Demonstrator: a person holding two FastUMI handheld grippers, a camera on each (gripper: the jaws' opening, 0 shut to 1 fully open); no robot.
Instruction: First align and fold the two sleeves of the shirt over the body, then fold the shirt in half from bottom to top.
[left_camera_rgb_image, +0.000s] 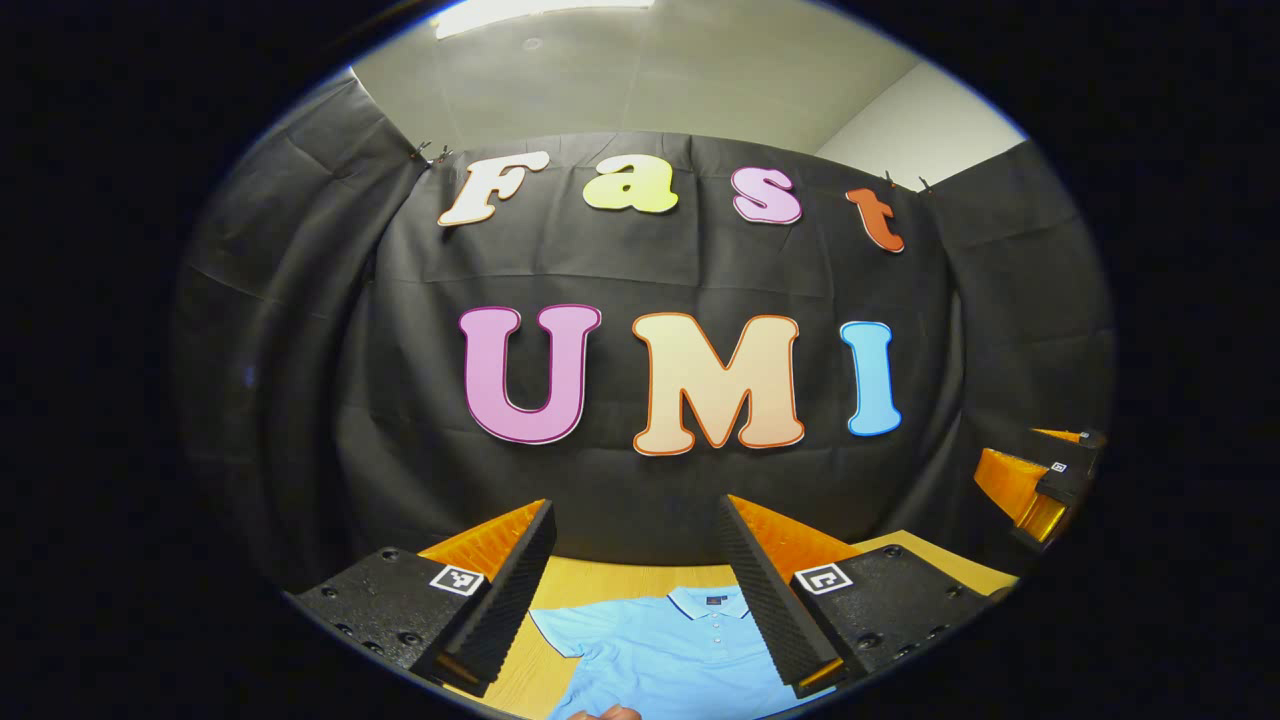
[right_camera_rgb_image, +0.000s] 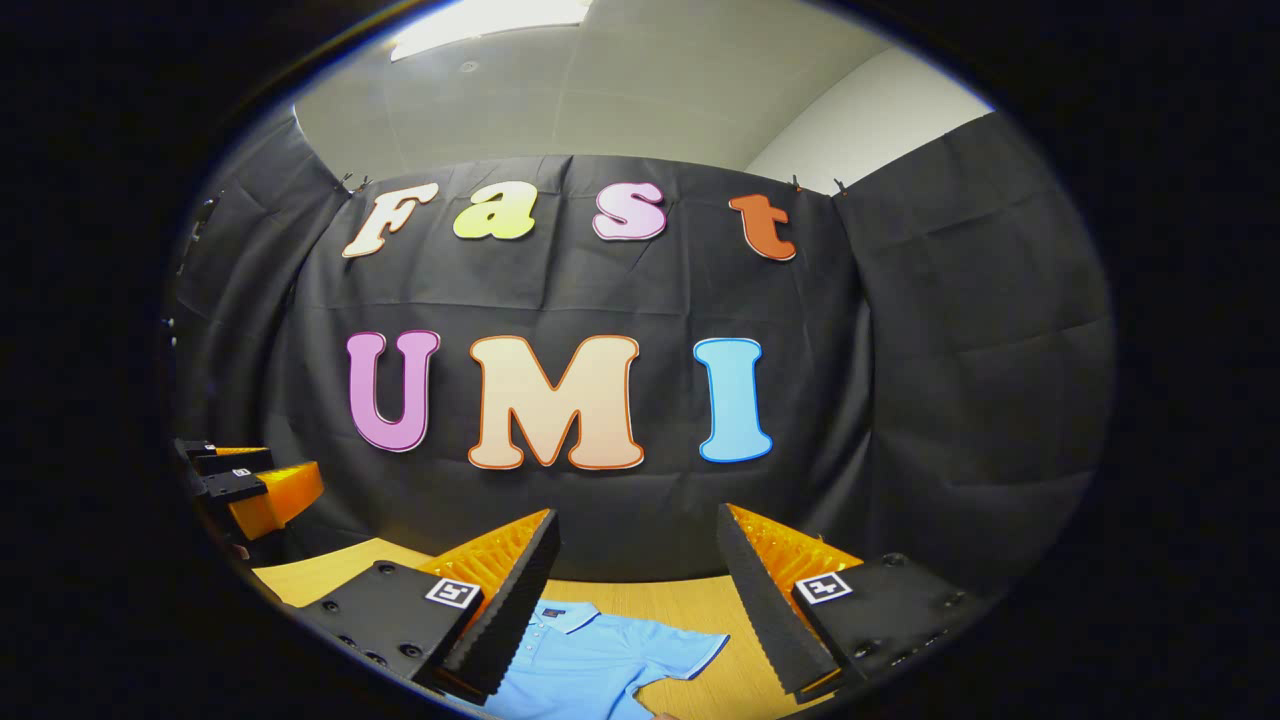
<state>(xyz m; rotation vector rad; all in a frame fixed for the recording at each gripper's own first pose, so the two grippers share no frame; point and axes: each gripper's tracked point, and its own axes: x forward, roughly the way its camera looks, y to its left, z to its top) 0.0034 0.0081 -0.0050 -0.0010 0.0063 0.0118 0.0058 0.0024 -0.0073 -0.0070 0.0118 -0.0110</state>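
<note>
A light blue polo shirt (left_camera_rgb_image: 665, 650) lies flat on the wooden table (left_camera_rgb_image: 600, 580), collar toward the far wall, one short sleeve spread out to the side. In the right gripper view the shirt (right_camera_rgb_image: 590, 660) shows its collar and its other sleeve. My left gripper (left_camera_rgb_image: 635, 590) hangs above the shirt, open, nothing between its fingers. My right gripper (right_camera_rgb_image: 635, 600) is open too, held above the table over the shirt's sleeve side. The left gripper (right_camera_rgb_image: 245, 485) appears again at the left edge of the right gripper view, and the right gripper (left_camera_rgb_image: 1040, 480) at the right edge of the left gripper view.
The black cloth wall (left_camera_rgb_image: 640, 480) stands close behind the table's far edge. Bare wood (right_camera_rgb_image: 700, 600) lies between the shirt's collar and that wall. A bit of a hand (left_camera_rgb_image: 605, 713) peeks in at the bottom of the left gripper view.
</note>
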